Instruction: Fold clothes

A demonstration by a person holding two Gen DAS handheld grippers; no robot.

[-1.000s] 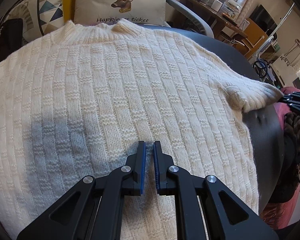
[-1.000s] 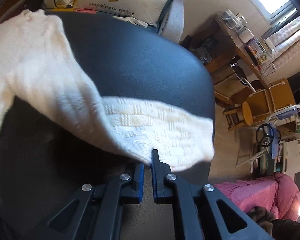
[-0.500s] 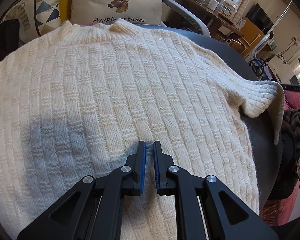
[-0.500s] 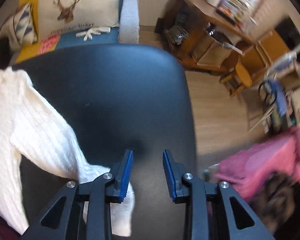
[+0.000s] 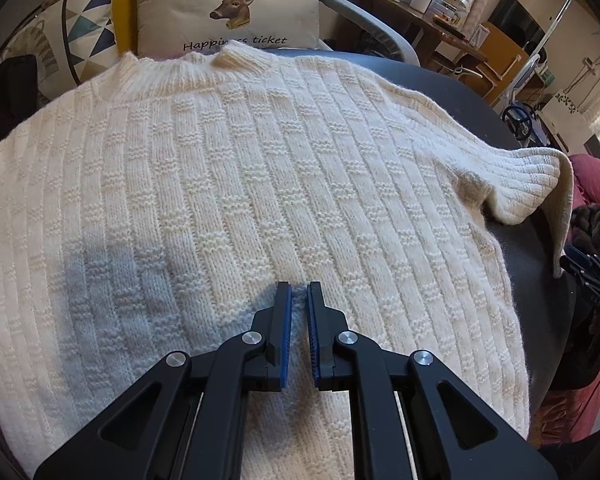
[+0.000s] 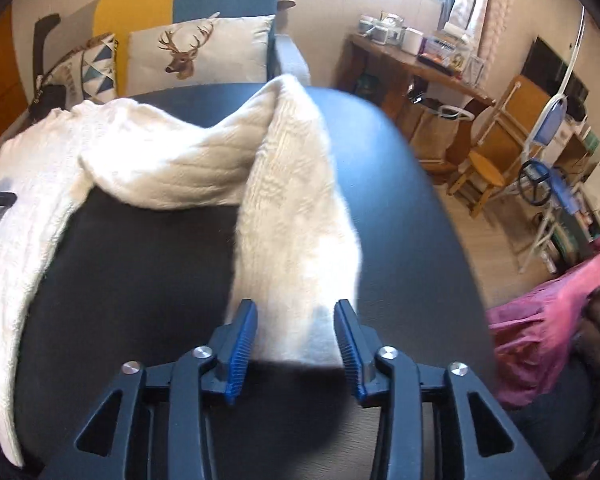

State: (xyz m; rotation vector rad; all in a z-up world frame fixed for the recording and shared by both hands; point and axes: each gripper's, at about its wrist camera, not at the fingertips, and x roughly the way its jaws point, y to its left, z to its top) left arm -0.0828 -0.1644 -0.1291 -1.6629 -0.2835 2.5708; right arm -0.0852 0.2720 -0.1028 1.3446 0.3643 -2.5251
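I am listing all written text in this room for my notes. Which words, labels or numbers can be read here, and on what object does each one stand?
"Happin" ... "ticket": on the deer cushion, below the deer head; the sweater collar hides the letters in between.
Items on the wooden side table: any labels too small to read.
Nothing else readable.

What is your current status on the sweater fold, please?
Left gripper shut, pressing sweater. Right gripper just opening, sleeve between jaws. Nothing blocking.
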